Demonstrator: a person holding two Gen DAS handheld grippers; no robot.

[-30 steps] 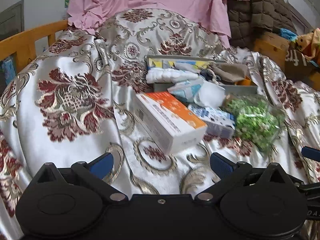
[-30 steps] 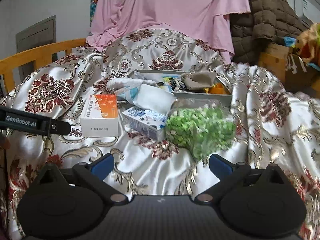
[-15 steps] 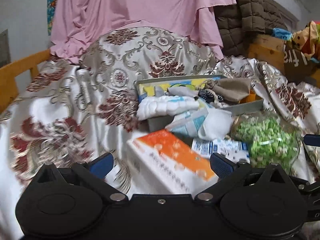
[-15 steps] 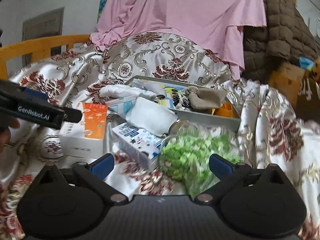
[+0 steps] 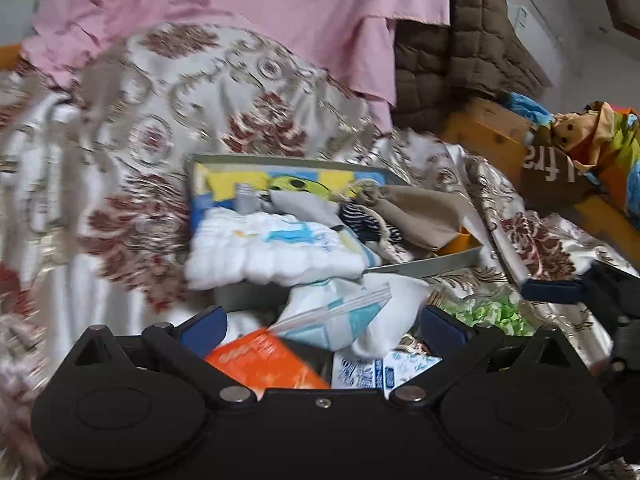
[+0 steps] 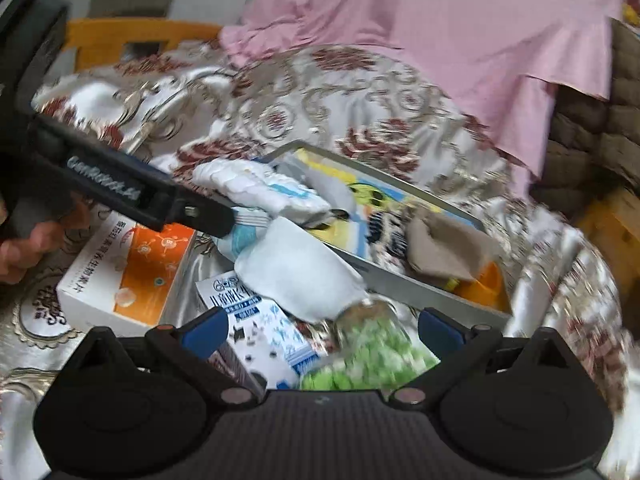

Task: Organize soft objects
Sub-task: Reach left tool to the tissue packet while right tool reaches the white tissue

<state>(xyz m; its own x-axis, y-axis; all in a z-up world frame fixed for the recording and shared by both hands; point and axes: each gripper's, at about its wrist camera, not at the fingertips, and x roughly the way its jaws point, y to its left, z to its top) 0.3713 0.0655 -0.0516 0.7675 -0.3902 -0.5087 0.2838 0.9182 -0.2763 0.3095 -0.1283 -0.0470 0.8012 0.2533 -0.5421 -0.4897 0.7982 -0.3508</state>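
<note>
A grey tray (image 5: 424, 266) (image 6: 404, 278) on the patterned bedspread holds a white folded cloth (image 5: 272, 248) (image 6: 260, 188), a beige pouch (image 5: 416, 212) (image 6: 440, 248) and a striped item (image 5: 368, 224). Against its front lean a white and light-blue soft pack (image 5: 336, 316) (image 6: 300, 272), an orange-and-white box (image 5: 264, 360) (image 6: 128, 272), a small blue-printed box (image 5: 384, 368) (image 6: 260, 328) and a bag of green pieces (image 5: 484, 312) (image 6: 368, 356). My left gripper (image 5: 324, 324) is open just over the soft pack. My right gripper (image 6: 322, 328) is open above the printed box and green bag.
A floral satin bedspread (image 5: 140, 140) covers the surface, with a pink sheet (image 5: 280, 12) and a brown quilted coat (image 5: 472, 52) behind. A wooden frame with soft toys (image 5: 580, 136) stands at the right. A hand (image 6: 24, 248) holds the left gripper.
Both grippers have moved forward and closer to the pile in front of the tray. The items now fill the lower middle of both views. Both stay open.
</note>
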